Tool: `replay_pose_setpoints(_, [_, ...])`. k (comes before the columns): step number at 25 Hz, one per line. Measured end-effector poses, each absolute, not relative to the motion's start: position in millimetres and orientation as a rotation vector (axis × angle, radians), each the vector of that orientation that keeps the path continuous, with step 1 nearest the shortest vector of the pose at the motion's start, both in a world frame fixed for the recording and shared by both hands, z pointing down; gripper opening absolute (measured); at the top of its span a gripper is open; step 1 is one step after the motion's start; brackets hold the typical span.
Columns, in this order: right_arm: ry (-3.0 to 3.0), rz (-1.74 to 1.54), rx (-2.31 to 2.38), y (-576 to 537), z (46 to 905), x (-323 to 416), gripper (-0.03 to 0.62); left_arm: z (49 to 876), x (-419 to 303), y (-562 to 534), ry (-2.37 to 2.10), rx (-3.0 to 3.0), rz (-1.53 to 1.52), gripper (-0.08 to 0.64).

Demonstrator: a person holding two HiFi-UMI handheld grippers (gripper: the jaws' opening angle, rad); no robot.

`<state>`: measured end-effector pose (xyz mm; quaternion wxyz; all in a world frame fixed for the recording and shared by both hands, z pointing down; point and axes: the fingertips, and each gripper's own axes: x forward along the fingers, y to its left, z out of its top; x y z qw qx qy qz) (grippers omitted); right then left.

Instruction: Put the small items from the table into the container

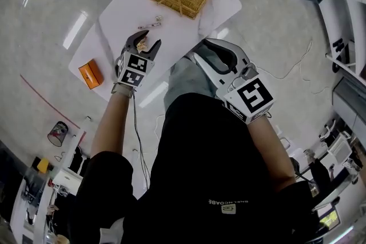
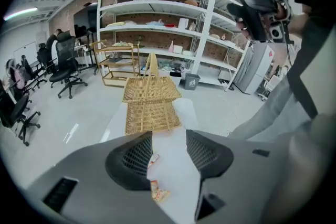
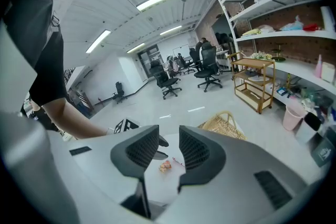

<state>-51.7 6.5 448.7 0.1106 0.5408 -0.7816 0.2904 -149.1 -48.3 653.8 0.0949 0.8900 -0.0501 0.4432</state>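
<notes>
You aim your left gripper [image 1: 150, 42], jaws parted and empty, at the lower-centre wrapper [image 2: 159, 192] for pickup; your right gripper [image 1: 199, 51] hangs open, empty.

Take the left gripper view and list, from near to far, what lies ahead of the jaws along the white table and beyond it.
crumpled orange-and-white wrapper → small red-and-white packet → woven tan wicker basket → white metal shelving rack
</notes>
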Motion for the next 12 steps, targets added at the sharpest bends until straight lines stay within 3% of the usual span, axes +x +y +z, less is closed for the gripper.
replay_pose_setpoints(12, [-2.24,0.941,1.593,6.9,494.3,-49.1,0.104,758.9,-149.2,-61.4,-0.076,2.552,1.483,0.207])
